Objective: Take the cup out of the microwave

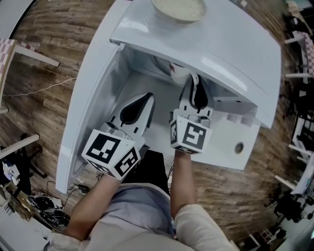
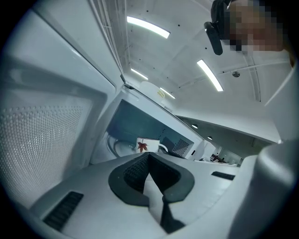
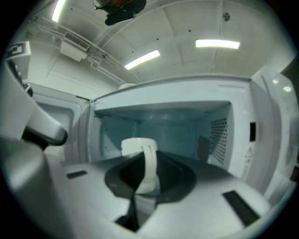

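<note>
Cup point(image 3: 135, 147) is sitting inside the open microwave point(image 1: 206, 44), handle turned toward the opening. Right gripper point(image 1: 192, 84) is reaching into the cavity, its jaws pinching the cup's handle point(image 3: 150, 168). Left gripper point(image 2: 148, 156) is hovering outside, beside the swung-open door point(image 1: 93, 98), jaws pressed together on nothing. Bowl point(image 1: 179, 9) is resting on the microwave's top.

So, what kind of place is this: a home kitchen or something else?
Probably a lab or workshop, not a home kitchen: a wood-plank floor with loose black cables surrounds the white microwave oven, under long ceiling strip lights.
</note>
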Demonstrator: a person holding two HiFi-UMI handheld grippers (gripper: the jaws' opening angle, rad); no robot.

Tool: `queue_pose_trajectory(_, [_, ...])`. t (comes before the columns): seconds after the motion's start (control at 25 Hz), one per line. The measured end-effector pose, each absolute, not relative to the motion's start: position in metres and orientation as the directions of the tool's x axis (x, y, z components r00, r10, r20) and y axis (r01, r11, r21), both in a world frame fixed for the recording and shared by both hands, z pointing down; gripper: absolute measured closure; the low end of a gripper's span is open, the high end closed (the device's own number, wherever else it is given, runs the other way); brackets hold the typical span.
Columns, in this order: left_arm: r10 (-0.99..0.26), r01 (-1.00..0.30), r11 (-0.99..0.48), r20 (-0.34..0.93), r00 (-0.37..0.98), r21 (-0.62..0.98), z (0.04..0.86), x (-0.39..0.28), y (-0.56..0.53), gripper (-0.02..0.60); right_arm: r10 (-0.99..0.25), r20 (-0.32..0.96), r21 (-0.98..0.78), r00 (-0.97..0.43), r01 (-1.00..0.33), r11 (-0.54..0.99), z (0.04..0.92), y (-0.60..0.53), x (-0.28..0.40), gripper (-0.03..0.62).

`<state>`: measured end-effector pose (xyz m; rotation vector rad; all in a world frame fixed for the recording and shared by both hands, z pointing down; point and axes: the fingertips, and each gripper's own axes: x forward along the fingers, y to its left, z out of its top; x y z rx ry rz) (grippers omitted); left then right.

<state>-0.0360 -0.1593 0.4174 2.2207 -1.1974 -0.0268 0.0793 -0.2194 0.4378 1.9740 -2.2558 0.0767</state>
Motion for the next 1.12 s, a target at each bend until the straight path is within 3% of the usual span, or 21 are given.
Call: queue_pose_trajectory(1.12, [-0.755,-0.736,-0.435,0.235,0.612,0.518,0.402,-0.035,-0.146,0.574,-0.972,0.143,0.04,-0.187,-0.98,0.195,0.407,-0.157,0.073,0.523])
